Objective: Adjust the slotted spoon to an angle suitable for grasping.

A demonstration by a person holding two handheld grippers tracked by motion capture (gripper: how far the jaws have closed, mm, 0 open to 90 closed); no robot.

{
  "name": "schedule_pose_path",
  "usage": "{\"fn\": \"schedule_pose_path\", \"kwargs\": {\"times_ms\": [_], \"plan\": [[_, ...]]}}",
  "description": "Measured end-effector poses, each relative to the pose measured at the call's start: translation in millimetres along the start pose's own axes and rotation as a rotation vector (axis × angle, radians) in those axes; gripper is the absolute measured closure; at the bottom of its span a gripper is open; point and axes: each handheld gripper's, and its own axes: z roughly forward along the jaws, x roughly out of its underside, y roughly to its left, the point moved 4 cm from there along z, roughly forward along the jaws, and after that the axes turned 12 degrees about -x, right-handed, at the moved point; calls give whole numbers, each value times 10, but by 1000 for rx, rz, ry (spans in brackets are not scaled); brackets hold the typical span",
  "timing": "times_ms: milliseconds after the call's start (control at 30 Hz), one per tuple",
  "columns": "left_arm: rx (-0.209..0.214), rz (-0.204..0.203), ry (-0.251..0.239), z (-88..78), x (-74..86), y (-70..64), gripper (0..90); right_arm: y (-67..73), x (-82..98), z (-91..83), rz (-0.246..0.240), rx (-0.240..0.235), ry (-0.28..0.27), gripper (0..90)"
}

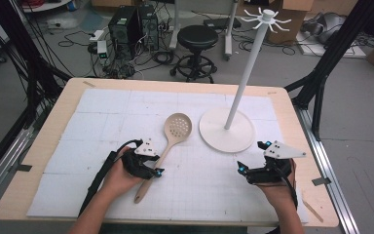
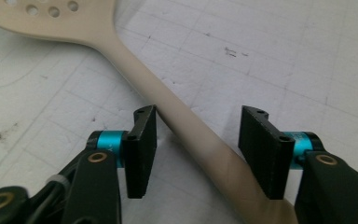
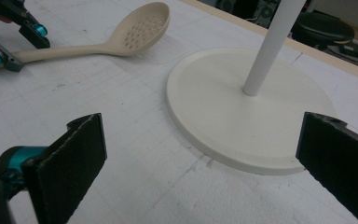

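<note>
A beige slotted spoon [image 1: 168,141] lies on the white mat, bowl toward the far side and handle slanting toward the person's left hand. My left gripper [image 1: 154,163] straddles the handle [image 2: 186,126]. One pad sits against the handle's side and a gap remains at the other pad, so the jaws stand open around it. My right gripper [image 1: 252,157] rests near the right front of the mat, open wide with nothing between its pads. It faces the round base [image 3: 242,107] of a white stand. In the right gripper view, the spoon [image 3: 135,32] and the left gripper [image 3: 16,45] lie farther off.
The white stand's pole [image 1: 248,68] rises from its base [image 1: 226,130] at centre right and ends in a ring of hooks. A gridded white mat [image 1: 102,117] covers the wooden table [image 1: 58,107]. Beyond the table are a black stool, computers and cables on the floor.
</note>
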Motion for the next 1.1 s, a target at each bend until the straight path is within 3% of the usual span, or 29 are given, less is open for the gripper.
{"fn": "schedule_pose_path", "kwargs": {"times_ms": [333, 800, 1100], "plan": [[-9, 2, 21, -88, 68, 99, 584, 2, 0, 0, -2, -2, 1, 2], [56, -1, 37, -218, 195, 226, 664, 10, 0, 6, -5, -2, 6, 2], [112, 72, 17, -252, 213, 170, 693, 19, -18, 14, -12, -9, 1, 2]]}}
